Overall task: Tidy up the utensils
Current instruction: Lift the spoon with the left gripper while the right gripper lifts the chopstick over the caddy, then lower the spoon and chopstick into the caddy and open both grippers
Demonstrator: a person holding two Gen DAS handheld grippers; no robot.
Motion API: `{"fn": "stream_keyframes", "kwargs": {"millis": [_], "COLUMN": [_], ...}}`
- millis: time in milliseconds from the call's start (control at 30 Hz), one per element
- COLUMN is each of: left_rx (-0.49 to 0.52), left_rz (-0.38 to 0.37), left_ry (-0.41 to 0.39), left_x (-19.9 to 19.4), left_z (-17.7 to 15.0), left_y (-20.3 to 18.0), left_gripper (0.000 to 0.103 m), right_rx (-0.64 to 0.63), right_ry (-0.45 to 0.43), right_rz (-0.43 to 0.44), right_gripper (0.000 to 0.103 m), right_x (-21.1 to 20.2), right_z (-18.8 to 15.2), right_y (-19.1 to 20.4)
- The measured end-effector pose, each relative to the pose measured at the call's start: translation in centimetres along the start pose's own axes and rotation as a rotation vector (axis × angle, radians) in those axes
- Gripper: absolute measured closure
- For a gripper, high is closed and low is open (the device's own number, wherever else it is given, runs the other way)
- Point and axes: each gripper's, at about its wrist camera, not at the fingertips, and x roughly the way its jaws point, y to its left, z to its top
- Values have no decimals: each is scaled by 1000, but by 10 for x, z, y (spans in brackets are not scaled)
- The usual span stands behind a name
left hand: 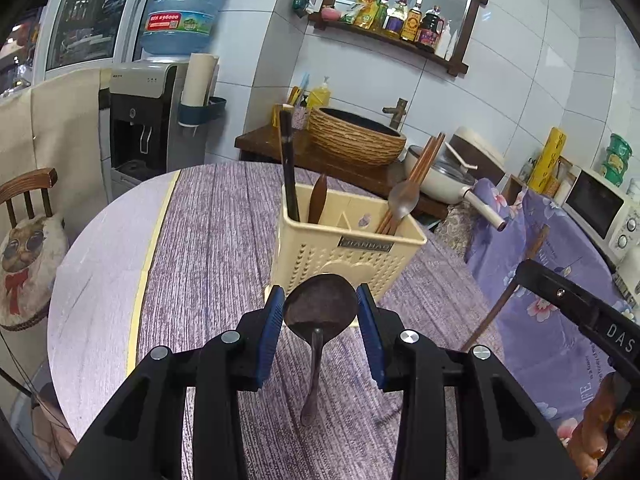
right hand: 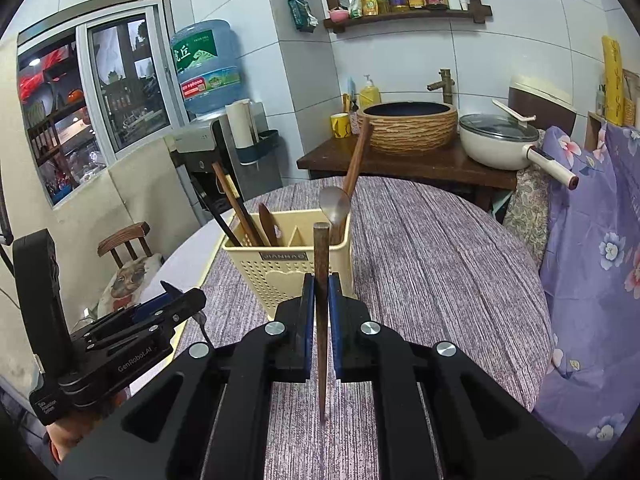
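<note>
A cream perforated utensil holder (left hand: 340, 252) stands on the purple-clothed round table, and also shows in the right wrist view (right hand: 280, 268). It holds dark chopsticks (left hand: 288, 164), a wooden piece (left hand: 318, 200), brown chopsticks and a metal spoon (left hand: 404, 200). My left gripper (left hand: 320, 312) is shut on a metal spoon (left hand: 320, 304) by its bowl, handle hanging down, just in front of the holder. My right gripper (right hand: 320, 300) is shut on a brown wooden chopstick (right hand: 321, 280), held upright in front of the holder's right side. The left gripper shows at the left of the right wrist view (right hand: 160, 312).
Behind the table stand a wooden counter (right hand: 420, 164) with a woven basin (right hand: 408, 124) and a white lidded pan (right hand: 500, 140). A water dispenser (left hand: 140, 116) and a chair (left hand: 28, 216) are at left. Floral purple cloth (right hand: 592, 264) covers furniture at right.
</note>
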Motion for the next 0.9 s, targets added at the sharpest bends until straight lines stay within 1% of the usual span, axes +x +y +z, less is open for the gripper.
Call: {"fn": "stream_keyframes", "kwargs": {"millis": [100,267,433,500,567,667,733,800,900], "left_rx": [-8,-17,-36,-22,3,35,53,47,44], "left_rz": [-22,-53,-59,-38,-24,-3,24,24,41], "left_ry": [-34,-146,-242,-285,-312,-310,-294,-265,-221], "left_x": [-8,-27,-29,-26,-17,1,15,30,47], "left_z": [20,72,119,130,134,127,117,107,91], "left_y": [-3,-13,-23,-29,-36,-42,-43,-39,-33], "left_gripper": [66,66,66,66,66,66,66,66,66], "right_rx": [-12,-29,-38,-42,-49,-44,-33,-34,-32], "right_ry": [-28,-83,-177,-215,-250,-239,-216,-204,-158], "right_rz": [17,40,30,18,-8,-21,-32,-58,-65], "right_gripper": [95,95,95,95,95,95,95,95,95], "right_x": [-7,-22,-38,-41,-38,-23,-4,13,35], "right_z": [18,63,125,141,155,160,154,144,128], "right_y": [5,14,23,26,29,28,24,21,15]}}
